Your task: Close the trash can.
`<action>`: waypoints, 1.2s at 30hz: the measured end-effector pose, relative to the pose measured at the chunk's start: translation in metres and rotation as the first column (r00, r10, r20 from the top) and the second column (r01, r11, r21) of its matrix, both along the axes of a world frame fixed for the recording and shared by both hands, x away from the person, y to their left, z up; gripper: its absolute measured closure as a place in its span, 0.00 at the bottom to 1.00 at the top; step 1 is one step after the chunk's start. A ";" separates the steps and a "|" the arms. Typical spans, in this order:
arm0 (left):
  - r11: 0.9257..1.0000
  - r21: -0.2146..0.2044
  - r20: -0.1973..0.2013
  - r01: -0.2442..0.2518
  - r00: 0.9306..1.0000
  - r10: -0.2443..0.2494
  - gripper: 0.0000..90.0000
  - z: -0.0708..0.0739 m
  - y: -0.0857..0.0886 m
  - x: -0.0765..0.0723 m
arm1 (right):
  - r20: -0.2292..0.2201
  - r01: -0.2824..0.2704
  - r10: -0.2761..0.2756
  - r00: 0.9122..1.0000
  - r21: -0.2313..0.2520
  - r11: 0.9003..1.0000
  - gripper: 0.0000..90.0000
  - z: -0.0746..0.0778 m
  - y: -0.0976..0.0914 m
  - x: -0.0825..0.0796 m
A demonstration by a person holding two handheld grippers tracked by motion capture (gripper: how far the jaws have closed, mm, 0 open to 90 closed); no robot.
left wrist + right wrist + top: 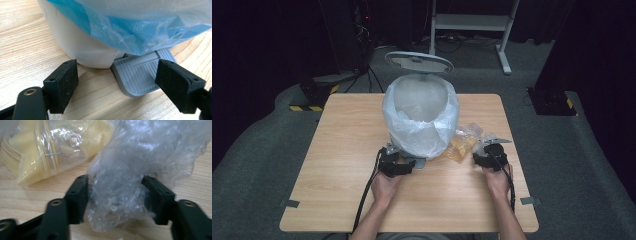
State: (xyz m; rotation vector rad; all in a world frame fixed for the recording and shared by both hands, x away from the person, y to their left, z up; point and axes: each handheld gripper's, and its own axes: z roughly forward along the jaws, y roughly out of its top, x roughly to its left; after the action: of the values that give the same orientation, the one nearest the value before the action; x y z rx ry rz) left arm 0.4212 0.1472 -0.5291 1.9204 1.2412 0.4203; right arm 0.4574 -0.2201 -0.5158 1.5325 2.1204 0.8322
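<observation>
Pedal duty for the left gripper [117, 82]: parked low at the foot of the white plastic pedal bin [421, 117], jaws apart and clamped on nothing, one beside the bin's base, the other lying against the edge of the ribbed grey foot pedal [140, 75]. Probably pressing there to keep the round grey lid [419, 62] tipped up and the mouth open. Thin bluish-clear liner bag [140, 27] draped over the rim, hanging down nearly to the pedal.

Over to the right gripper [115, 200]: jaws either side of a crumpled clear plastic wrapper [140, 165], film bunched between them, pads touching its sides. Looks like a pickup for the bin. Wrapper wrinkled, glossy, see-through, lying on the light wooden table [342, 150] just right of the bin, beside a clear bag of yellow pieces [47, 152].
</observation>
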 end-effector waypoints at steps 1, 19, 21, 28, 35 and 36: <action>1.000 0.000 0.000 0.000 1.000 0.000 0.20 0.000 0.000 0.000 | 0.001 -0.002 0.002 1.000 -0.004 1.000 0.53 0.000 0.001 0.000; 1.000 0.000 0.000 0.000 1.000 0.000 0.20 0.000 0.000 0.000 | 0.013 -0.079 0.079 0.997 0.027 0.997 0.84 0.008 -0.010 -0.024; 1.000 -0.001 0.000 0.000 1.000 0.000 0.20 0.000 0.000 0.000 | 0.010 -0.082 0.081 0.997 0.030 0.996 0.85 0.010 -0.012 -0.028; 1.000 0.000 0.001 0.000 1.000 0.000 0.20 0.000 0.000 0.000 | 0.024 -0.115 0.114 0.993 0.060 0.992 0.85 0.023 -0.018 -0.041; 1.000 -0.001 0.001 0.000 1.000 0.000 0.20 0.000 0.000 0.000 | 0.052 -0.150 0.145 0.988 0.092 0.984 0.85 0.039 -0.016 -0.052; 1.000 -0.001 0.001 -0.001 1.000 0.001 0.20 0.000 0.000 0.000 | 0.056 -0.155 0.151 0.987 0.090 0.984 0.85 0.041 -0.016 -0.052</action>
State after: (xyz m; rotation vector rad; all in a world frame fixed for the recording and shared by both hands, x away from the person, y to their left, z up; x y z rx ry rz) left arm 0.4214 0.1473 -0.5292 1.9189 1.2412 0.4210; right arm 0.4051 -0.2359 -0.4753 1.3919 2.2135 1.0251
